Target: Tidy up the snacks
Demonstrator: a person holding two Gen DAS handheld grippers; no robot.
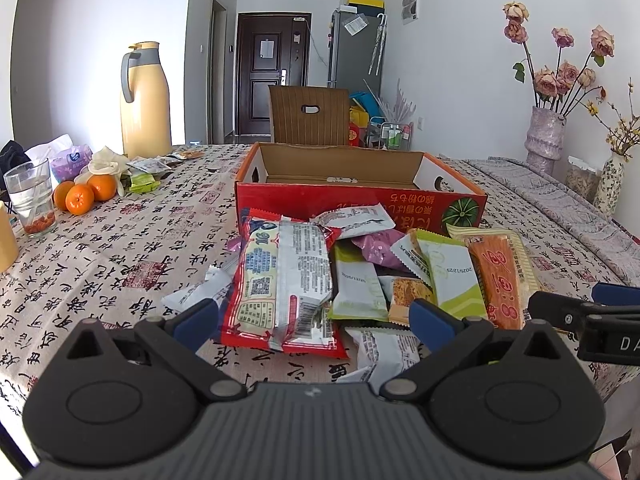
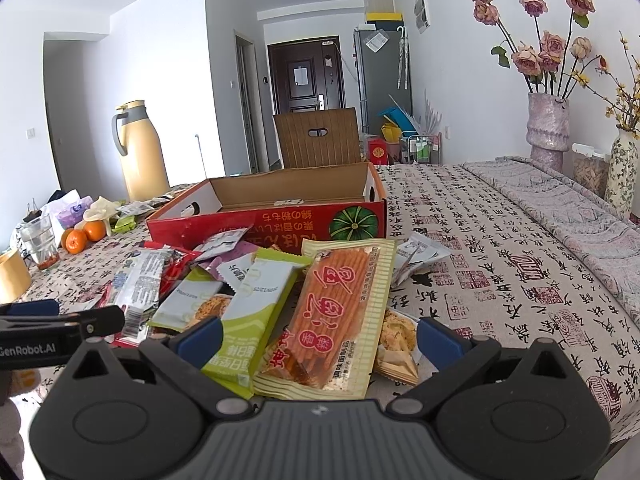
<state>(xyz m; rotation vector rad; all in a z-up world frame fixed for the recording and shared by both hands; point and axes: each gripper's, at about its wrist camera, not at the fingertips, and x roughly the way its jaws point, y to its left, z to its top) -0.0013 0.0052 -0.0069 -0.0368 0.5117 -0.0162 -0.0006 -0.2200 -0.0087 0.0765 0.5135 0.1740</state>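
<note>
"genrobot.ai" on left gripper [image 2: 64, 326]; "2025/12/25" on green packet [image 1: 456, 276].

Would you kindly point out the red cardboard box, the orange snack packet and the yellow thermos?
red cardboard box [image 1: 340, 204], left wrist view, front wall.
orange snack packet [image 2: 332, 312], right wrist view, middle of wrapper.
yellow thermos [image 1: 146, 112], left wrist view, body.

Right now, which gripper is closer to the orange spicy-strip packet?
Right. The right gripper sits open straddling the near end of the orange spicy-strip packet. The left gripper is open over the red-edged packet, off to the packet's left.
</note>
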